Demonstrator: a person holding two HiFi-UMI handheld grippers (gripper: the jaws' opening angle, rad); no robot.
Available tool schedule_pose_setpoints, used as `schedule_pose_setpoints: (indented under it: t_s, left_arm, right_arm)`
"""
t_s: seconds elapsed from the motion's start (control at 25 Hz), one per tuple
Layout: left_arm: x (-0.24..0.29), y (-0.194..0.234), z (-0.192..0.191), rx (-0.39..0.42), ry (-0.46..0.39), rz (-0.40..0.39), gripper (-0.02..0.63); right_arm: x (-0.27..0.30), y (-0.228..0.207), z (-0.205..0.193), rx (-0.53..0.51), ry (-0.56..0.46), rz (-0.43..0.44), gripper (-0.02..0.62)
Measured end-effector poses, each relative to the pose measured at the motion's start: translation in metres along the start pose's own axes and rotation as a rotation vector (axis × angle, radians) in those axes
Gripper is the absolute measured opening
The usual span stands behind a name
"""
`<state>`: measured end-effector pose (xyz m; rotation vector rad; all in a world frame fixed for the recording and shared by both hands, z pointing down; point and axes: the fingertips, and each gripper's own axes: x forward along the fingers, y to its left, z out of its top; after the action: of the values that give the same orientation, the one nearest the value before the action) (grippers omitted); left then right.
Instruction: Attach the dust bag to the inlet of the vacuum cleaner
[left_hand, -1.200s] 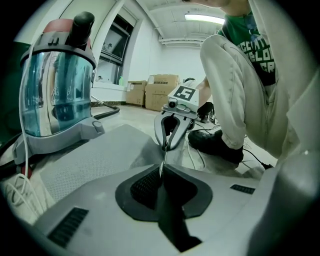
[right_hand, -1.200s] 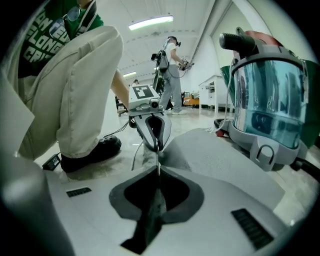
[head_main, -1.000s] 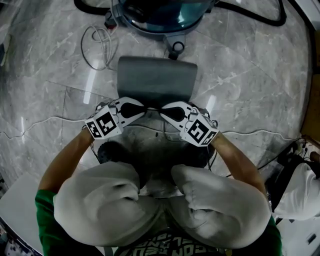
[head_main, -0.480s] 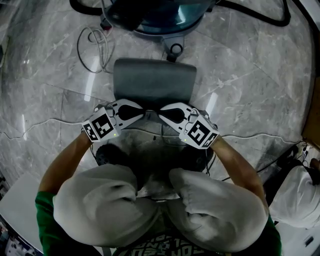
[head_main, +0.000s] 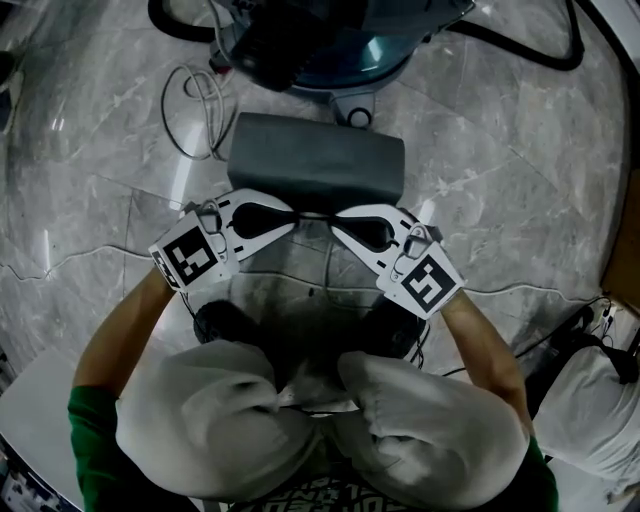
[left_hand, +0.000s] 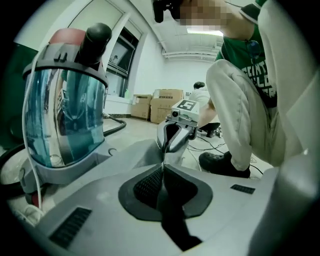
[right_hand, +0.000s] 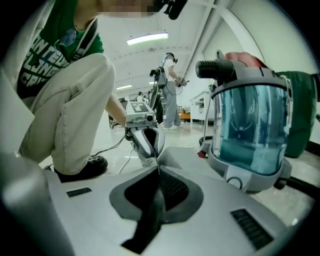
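1. Pinching the dust bag (head_main: 315, 165) with both claws. The left gripper (head_main: 285, 216) and right gripper (head_main: 340, 218) each have their jaws pressed together on the bag's near edge, tips almost meeting at mid-edge. Each gripper view shows that thin edge running from between its own pads to the other gripper.
2. Bag location: it's a grey slab that extends ahead of the tips, between the grippers and the vacuum cleaner (head_main: 330, 45). In the head view its far edge sits just short of the caster wheel (head_main: 358, 115) at the vacuum's base. Can't tell whether the bag rests on the marble floor (head_main: 500, 150).
3. Key relation: the vacuum lies straight ahead of both claws, past the bag. The left gripper view has it off to the left and the right gripper view off to the right, so the bag is roughly centred on it. Neither hand is nearer; the two-hand hold is symmetric.
4. Long axis: it runs left to right across the head view, in line with the two grippers. The short axis points at the vacuum.
5. Facing: the held edge is toward the person and the bag's body toward the teal canister (head_main: 385, 50). Can't tell which face carries the bag's opening.
6. Inlet: no view shows it clearly. My judgement is that the bag needs re-aiming once the port is located.
7. Hazard: a white cable (head_main: 195, 100) is looped on the floor just left of the bag's far corner.
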<state>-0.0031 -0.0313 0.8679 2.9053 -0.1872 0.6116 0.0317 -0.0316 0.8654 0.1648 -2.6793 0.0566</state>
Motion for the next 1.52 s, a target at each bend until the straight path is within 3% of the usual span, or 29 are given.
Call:
schedule_pose_setpoints:
  t_s: [0.28, 0.6, 0.76, 0.88, 1.08, 1.52]
  left_arm:
    - [-0.033, 0.025, 0.049, 0.04, -0.077, 0.05, 0.014]
    - [-0.069, 0.033, 0.094, 0.125, -0.144, 0.075, 0.014]
    - [-0.089, 0.041, 0.123, 0.175, -0.175, 0.105, 0.014]
    - [-0.105, 0.046, 0.142, 0.169, -0.198, 0.135, 0.014]
    - [-0.127, 0.056, 0.167, 0.185, -0.193, 0.175, 0.014]
    - [-0.153, 0.074, 0.193, 0.25, -0.18, 0.222, 0.015]
  right_arm:
    - [-0.008, -0.026, 0.055, -0.048, -0.053, -0.051, 0.018]
    - [-0.017, -0.039, 0.118, -0.012, -0.156, -0.127, 0.02]
    - [-0.025, -0.049, 0.151, -0.063, -0.157, -0.166, 0.02]
    - [-0.03, -0.054, 0.175, -0.093, -0.164, -0.2, 0.02]
    - [-0.036, -0.066, 0.211, -0.118, -0.199, -0.248, 0.02]
    - [-0.034, -0.081, 0.25, -0.108, -0.265, -0.318, 0.021]
